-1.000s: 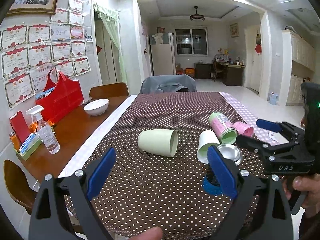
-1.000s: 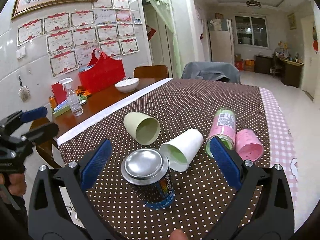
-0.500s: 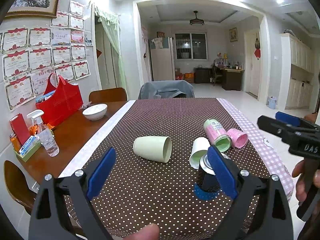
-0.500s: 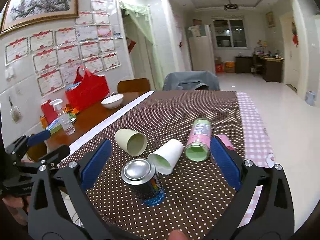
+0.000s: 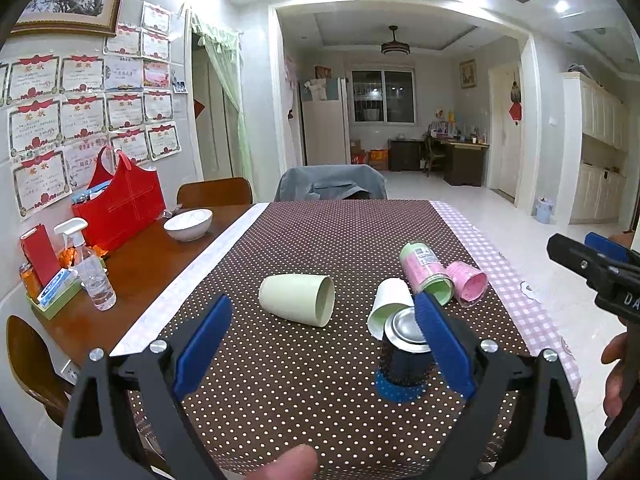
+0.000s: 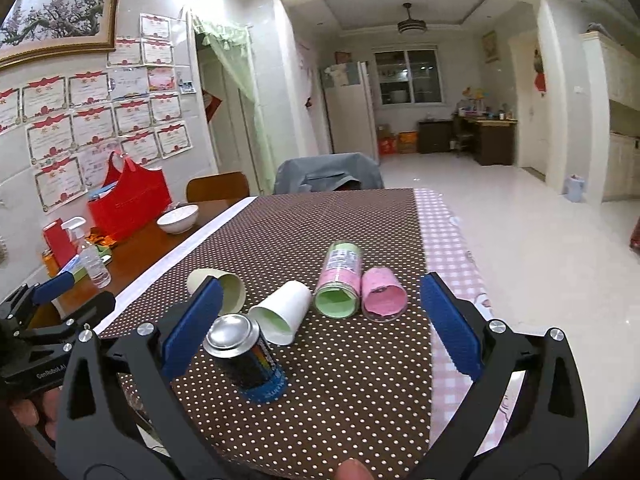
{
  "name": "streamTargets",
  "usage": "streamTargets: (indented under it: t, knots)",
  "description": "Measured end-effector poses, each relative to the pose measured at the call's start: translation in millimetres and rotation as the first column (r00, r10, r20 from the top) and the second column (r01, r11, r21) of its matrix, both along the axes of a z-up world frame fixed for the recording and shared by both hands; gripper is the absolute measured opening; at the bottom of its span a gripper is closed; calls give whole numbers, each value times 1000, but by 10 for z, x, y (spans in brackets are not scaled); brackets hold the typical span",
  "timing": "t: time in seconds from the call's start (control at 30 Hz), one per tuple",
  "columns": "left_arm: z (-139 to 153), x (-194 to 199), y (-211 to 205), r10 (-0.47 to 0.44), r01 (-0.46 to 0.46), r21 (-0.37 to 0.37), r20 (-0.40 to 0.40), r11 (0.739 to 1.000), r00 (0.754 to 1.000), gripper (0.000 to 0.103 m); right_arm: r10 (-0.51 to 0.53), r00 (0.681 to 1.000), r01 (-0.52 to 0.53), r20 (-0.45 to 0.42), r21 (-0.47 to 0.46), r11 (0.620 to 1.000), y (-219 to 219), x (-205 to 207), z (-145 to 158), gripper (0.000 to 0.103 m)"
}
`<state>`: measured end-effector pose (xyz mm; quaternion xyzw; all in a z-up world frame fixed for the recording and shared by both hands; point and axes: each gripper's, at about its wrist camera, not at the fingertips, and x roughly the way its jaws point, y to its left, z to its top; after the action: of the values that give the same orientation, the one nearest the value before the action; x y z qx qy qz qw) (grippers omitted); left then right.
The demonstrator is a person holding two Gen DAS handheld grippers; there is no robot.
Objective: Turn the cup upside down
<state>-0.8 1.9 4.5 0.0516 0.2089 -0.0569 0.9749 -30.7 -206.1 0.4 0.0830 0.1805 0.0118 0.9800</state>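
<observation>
— Four cups lie on their sides on the dotted brown cloth of the desk (image 5: 320, 240): a pale green plastic cup (image 5: 298, 299), a white paper cup (image 5: 387, 307), a pink-and-green labelled cup (image 5: 425, 274) and a pink cup (image 5: 467, 283).

— And the dark can with the silver top (image 6: 244, 354)?

— Upright, standing just in front of the white paper cup, near the desk's front edge.

— How's the left tool (image 5: 320, 348)?

— Jaws spread wide, nothing between them, hovering above the front edge. The pale green cup lies ahead of it, mouth towards the right.

— The right tool (image 6: 320, 328)?

— Also wide open and empty, held above the cloth. The can, the white cup and the two pink cups sit framed between its blue pads (image 6: 448, 320).

— Anything off the cloth?

— On the bare wood at the left, a white bowl (image 5: 188, 224), a red bag (image 5: 120, 200) and a clear spray bottle (image 5: 90, 264).
</observation>
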Motion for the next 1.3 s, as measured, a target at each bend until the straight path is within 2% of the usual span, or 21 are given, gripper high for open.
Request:
streamTargets:
  t: [0.43,1.3]
  knots:
    - [-51,-189,-113,-14,14,30,5,999,1000,91,4,1000,-4,0,-40,999,214,-80,-6,97]
    - [39,-257,32,28,-28,-6,10,1000,1000,91,10,1000,-10,-8,-40,999,265,-101,-5,97]
